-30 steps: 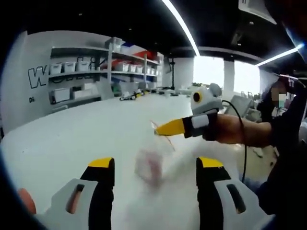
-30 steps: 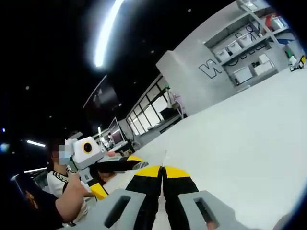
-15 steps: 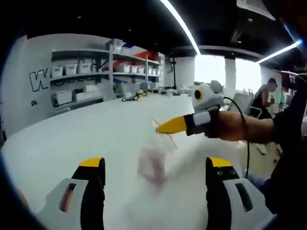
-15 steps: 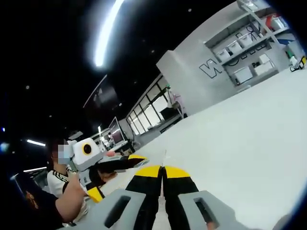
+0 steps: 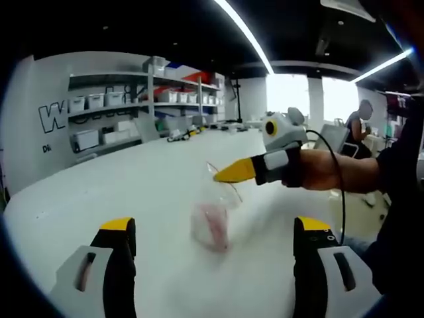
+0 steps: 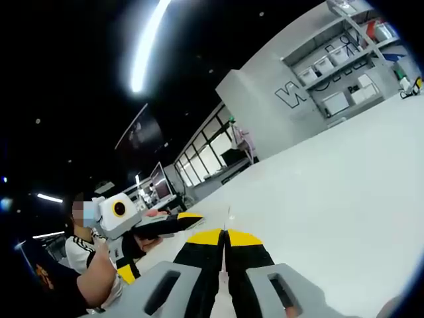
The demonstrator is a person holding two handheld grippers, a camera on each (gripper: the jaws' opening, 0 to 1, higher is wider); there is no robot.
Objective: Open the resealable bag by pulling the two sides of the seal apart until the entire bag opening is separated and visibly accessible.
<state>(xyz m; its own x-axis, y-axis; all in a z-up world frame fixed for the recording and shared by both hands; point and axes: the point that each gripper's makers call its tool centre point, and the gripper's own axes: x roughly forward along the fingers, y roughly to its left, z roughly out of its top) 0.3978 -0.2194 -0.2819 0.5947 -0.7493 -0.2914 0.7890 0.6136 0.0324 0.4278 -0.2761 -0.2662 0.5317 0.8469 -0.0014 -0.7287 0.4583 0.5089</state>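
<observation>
A clear resealable bag (image 5: 211, 222) with pink contents hangs above the white table (image 5: 99, 199). My right gripper (image 5: 233, 173) reaches in from the right in the left gripper view, its yellow tips shut on the bag's top edge. My left gripper (image 5: 215, 226) stands open, its jaws spread wide to either side of the bag, apart from it. In the right gripper view the right gripper (image 6: 225, 236) is shut, and a thin strip of the bag's edge (image 6: 229, 216) sticks up between the jaws. The left gripper (image 6: 158, 244) shows at the left there, open.
Shelves with white bins (image 5: 106, 112) line the far wall. A person's forearm (image 5: 331, 173) carries the right gripper, with a black cable (image 5: 339, 199) hanging from it. Another person (image 5: 362, 126) sits at the back right. The wide white table stretches around the bag.
The left gripper's jaws have spread wider apart. The right gripper stays shut on the bag's top edge and has hardly moved.
</observation>
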